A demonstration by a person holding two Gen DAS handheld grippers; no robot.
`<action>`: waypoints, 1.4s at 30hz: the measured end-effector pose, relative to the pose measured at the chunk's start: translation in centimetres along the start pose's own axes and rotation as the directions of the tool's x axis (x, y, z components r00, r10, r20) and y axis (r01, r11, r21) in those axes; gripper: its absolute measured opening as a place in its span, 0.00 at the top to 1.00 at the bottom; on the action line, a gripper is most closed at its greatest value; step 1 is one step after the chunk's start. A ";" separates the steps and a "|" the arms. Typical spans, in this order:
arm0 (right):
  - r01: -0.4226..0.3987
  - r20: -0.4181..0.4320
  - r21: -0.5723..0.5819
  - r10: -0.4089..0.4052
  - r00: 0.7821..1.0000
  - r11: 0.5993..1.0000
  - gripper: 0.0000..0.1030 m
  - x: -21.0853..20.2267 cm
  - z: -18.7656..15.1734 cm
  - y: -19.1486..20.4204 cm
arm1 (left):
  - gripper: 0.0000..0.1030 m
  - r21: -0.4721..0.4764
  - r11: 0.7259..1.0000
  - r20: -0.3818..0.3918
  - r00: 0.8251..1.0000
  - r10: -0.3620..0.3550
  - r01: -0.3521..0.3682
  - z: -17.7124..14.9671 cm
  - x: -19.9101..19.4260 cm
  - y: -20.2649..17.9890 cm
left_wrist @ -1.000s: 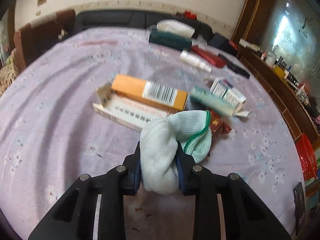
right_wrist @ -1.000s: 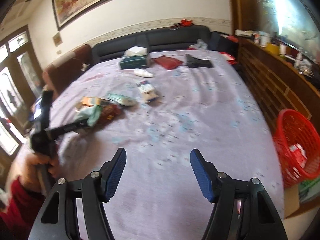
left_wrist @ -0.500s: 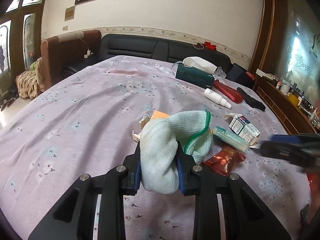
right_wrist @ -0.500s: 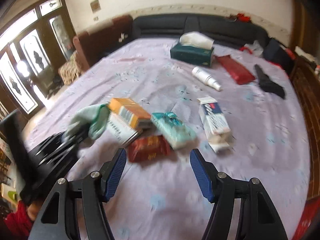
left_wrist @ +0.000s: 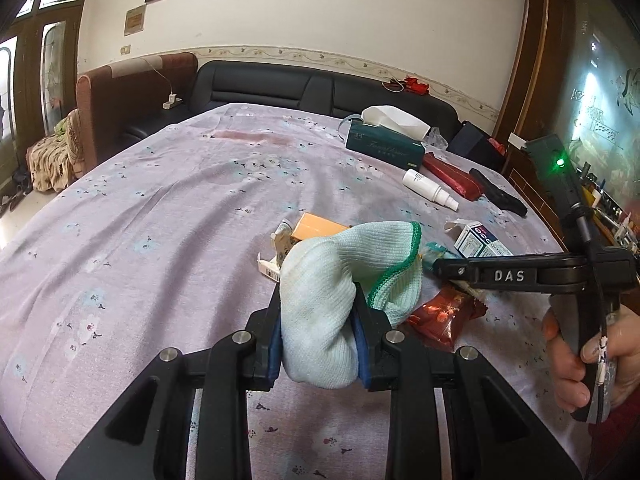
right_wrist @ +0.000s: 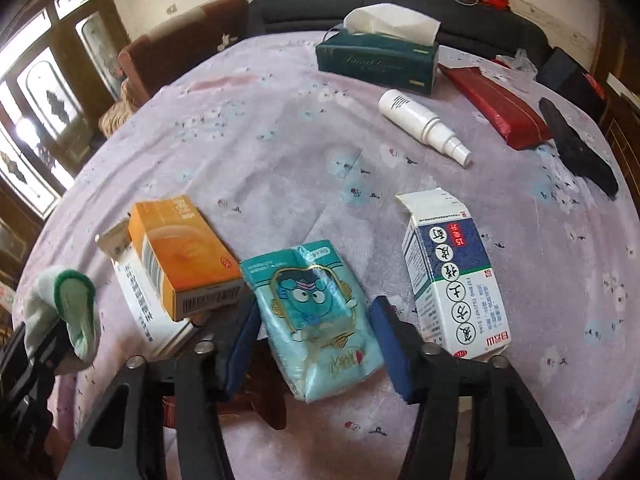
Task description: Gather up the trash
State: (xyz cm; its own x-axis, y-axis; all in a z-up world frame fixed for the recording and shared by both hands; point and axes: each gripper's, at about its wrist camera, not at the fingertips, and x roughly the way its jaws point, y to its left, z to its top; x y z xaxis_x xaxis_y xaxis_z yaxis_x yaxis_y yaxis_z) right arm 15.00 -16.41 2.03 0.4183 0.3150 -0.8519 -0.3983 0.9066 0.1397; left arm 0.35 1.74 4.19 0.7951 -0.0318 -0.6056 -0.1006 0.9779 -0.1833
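Right wrist view shows the right gripper (right_wrist: 314,346) closing around the teal packet (right_wrist: 316,320) at lower centre, pads not yet pressing, so the slick wrapper may slip, while the left gripper (left_wrist: 318,340) clamps a pale sock (left_wrist: 320,304).

Soft daylight fills both views and comes from the glazed doors (right_wrist: 36,148), which blow out to white in the right wrist view. The lilac cloth (left_wrist: 168,216) is evenly lit, with only faint shadows under the boxes. A glass panel (left_wrist: 600,92) on the right side of the left wrist view carries pale glare. Both pictures are sharp at the centre. The fisheye bends the wall (left_wrist: 440,20) and darkens the corners to black.
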 end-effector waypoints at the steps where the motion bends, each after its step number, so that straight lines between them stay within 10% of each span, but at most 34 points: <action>1: -0.002 0.009 0.012 0.002 1.000 1.000 0.62 -0.2 0.0 0.0 | 0.74 0.000 1.000 0.001 1.000 0.000 0.000 0.0 0.0 0.0; 14: 0.004 0.141 0.128 -0.022 0.990 0.992 0.80 -7.0 -3.8 0.4 | 0.74 0.027 0.999 0.022 1.000 -0.022 0.021 -0.2 -0.6 -0.6; 24: 0.131 0.299 0.142 -0.169 0.939 0.981 0.80 -15.7 -14.5 3.3 | 0.74 0.097 0.993 0.058 0.996 -0.074 0.068 -0.3 -2.3 -2.6; 42: 0.205 0.228 0.201 -0.250 0.941 0.958 0.78 -16.4 -19.8 2.0 | 0.73 0.158 0.963 -0.030 0.976 -0.216 0.218 -5.2 -8.7 -6.5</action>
State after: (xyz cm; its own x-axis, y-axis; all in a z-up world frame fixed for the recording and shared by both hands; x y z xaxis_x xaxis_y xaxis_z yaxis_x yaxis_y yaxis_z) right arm -8.86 -25.34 6.30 0.6792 0.1342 -0.7216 -0.1317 0.9895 0.0600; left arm -9.02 -5.42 6.56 0.7797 -0.2487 -0.5746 0.1710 0.9674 -0.1867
